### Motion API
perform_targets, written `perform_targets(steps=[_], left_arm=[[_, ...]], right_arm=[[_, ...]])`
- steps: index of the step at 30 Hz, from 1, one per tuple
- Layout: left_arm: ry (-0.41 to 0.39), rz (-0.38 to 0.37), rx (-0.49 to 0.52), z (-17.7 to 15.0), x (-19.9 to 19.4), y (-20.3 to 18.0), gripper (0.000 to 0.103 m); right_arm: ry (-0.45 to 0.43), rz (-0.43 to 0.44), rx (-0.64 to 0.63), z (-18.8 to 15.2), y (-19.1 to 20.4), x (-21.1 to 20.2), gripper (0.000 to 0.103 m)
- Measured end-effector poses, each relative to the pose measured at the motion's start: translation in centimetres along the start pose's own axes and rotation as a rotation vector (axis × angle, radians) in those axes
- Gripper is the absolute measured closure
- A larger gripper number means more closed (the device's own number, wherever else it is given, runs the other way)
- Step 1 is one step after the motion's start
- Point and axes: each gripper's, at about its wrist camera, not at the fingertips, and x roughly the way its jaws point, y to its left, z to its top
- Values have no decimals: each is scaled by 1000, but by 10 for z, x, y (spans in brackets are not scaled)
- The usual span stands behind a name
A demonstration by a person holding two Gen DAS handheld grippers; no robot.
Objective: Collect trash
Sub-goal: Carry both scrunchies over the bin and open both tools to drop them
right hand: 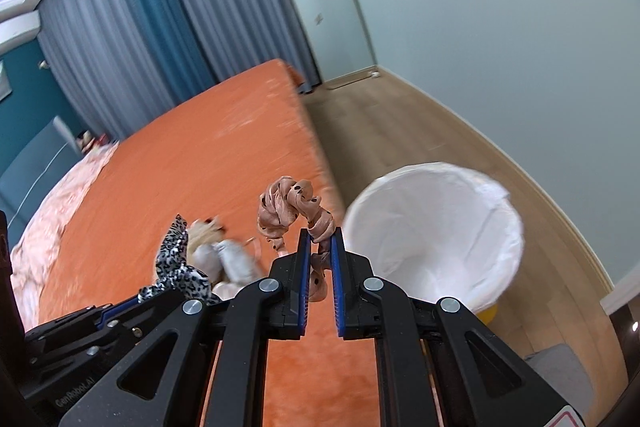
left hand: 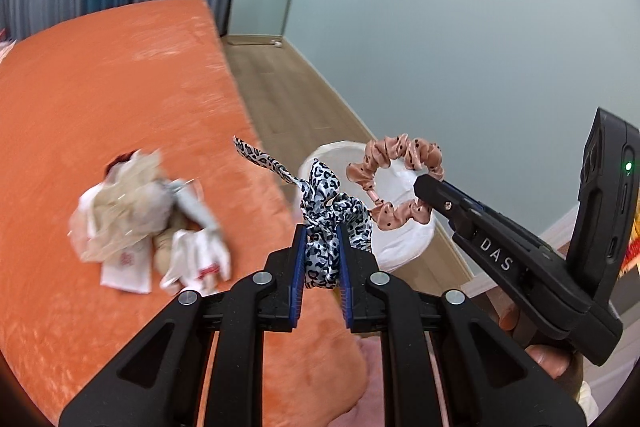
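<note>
Here, label by label:

Left gripper (left hand: 320, 231): nearly closed, blue pads pinching the leopard scrunchie (left hand: 326, 223); raised above the edge of the bed (left hand: 120, 99).

Leopard scrunchie: bunched between the left pads, black-and-white spotted satin; one long tail sticking up and to the left, free in the air; touching nothing but the pads.

Right gripper (right hand: 320, 239): nearly closed too, pads pressed on the pink scrunchie (right hand: 292, 211); seen from the left wrist as a black finger reaching in from the right.

Pink scrunchie: salmon with dark dots; one part of the ring caught between the right pads, the rest arching up and to the left, clear of the bed.

Both scrunchies: close together in the air, the pink one just right of the leopard one; touching or not, cannot tell.

Bin (right hand: 436, 239): on the wood floor (right hand: 400, 115) beside the bed, lined with a white bag, mouth open; below and to the right of the right gripper, behind both scrunchies in the left view.

Trash pile (left hand: 148, 223): blurred heap of white and beige wrappers on the orange bed, left of the left gripper, well apart from it.

Hand (left hand: 548, 359): fingers partly visible under the right gripper's body.
</note>
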Motion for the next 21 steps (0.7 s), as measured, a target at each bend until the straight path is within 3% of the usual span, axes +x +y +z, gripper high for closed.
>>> perform_targets(steps=[12, 21], left_arm=[[18, -82, 64, 36, 54, -50, 88], [38, -107, 71, 56, 95, -63, 87]], right_arm=[[-14, -94, 96, 18, -73, 11, 94], [7, -134, 87, 24, -84, 26, 94]])
